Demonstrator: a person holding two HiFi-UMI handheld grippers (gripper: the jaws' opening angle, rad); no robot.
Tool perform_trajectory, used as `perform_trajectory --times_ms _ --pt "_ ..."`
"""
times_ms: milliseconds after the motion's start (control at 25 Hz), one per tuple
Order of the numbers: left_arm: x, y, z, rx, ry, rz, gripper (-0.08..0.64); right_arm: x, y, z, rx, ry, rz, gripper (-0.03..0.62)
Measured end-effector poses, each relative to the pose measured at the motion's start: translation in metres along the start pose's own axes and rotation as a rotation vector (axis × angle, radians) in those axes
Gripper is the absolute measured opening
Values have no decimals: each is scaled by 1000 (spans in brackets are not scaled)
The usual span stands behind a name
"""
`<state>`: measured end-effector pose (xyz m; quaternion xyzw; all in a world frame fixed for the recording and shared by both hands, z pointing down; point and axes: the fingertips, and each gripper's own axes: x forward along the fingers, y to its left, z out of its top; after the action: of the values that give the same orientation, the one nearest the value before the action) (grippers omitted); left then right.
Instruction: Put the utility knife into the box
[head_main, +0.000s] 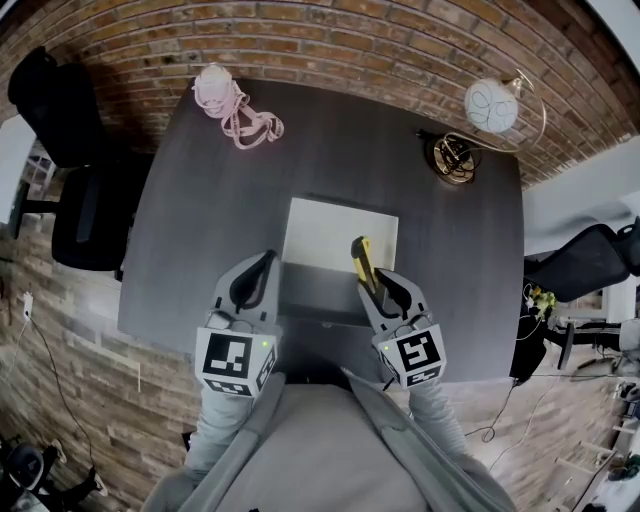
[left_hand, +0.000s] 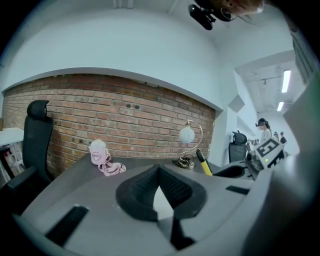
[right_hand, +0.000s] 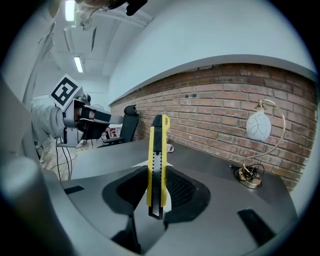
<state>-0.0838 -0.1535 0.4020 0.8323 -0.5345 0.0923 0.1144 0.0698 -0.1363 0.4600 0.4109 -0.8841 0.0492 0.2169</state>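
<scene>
A: Right gripper (head_main: 372, 285)?
B: Clamped on the yellow utility knife (right_hand: 156, 160), held upright above the white box's (head_main: 305, 222) near edge.
A: Left gripper (head_main: 258, 276)?
B: Jaws pressed together, nothing between, beside the box.

left tongs (head_main: 264, 262): jaws together, empty | right tongs (head_main: 384, 277): clamped on utility knife (head_main: 361, 256)

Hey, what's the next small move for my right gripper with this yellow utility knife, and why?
Probably ease the right gripper forward and slightly left until the yellow utility knife hangs over the white box. Its jaws are shut on the knife, which in the head view is only at the box's near right edge, not yet inside.
</scene>
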Motion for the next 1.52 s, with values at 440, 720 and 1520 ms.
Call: perform_trajectory --times_ms 440,720,1520 --pt "-2 12 -15 -29 14 19 18 31 22 -40 -78 130 64 126" --pt "-3 11 -23 -43 25 13 18 47 37 -70 -198 234 126 126" --pt "4 21 -33 -56 46 27 18 71 62 -132 -415 482 377 126"
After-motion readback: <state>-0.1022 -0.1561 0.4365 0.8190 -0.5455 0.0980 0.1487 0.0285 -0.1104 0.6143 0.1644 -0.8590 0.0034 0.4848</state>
